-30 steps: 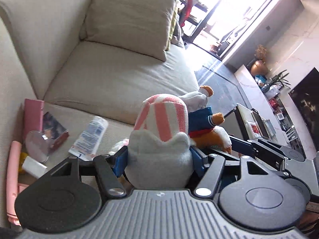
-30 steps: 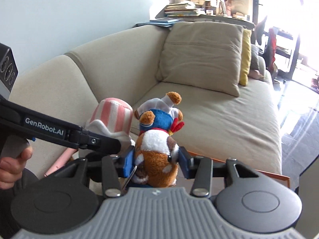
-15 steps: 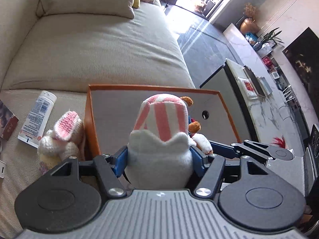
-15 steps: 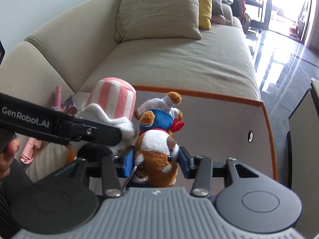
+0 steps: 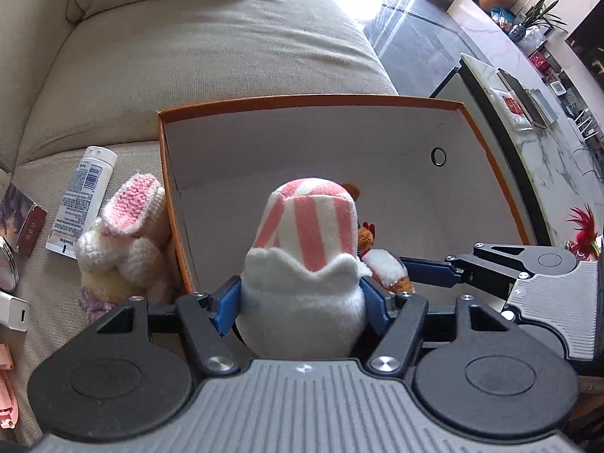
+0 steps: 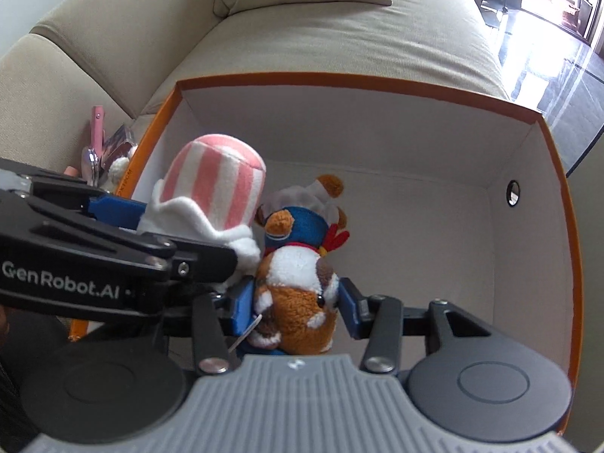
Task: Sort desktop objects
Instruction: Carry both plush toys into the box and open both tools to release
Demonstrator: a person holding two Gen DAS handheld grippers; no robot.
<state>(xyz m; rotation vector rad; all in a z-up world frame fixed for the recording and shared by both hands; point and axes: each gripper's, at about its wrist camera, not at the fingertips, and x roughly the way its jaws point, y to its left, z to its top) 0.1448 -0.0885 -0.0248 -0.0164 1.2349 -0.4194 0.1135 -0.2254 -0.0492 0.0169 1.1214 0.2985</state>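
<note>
Change: both grippers have come down from over the sofa cushions and now hang inside the open box, each carrying the same toy as before.
Sofa (image 5: 196,56): beige, fills the far and left part of both views; the box sits on its seat.
Box (image 6: 362,83): orange outside, pale inside, open top, with a round hole in its right wall.
Left gripper (image 5: 302,294): blue jaws set wide and pressed on both sides of the striped plush toy.
Right gripper (image 6: 296,302): blue jaws at a narrower gap, clamped on the dog plush toy.
Striped plush toy (image 5: 307,226): pink and white top, white scalloped base, upright within the box walls, left of the dog plush toy and just beside it.
Dog plush toy (image 6: 298,264): brown and white with a blue cap, upright within the box; whether either toy touches the floor of the box I cannot tell.
Knitted rabbit (image 5: 124,234): outside the box, against its left wall.
Lotion tube (image 5: 81,204): lies on the sofa seat left of the rabbit.
</note>
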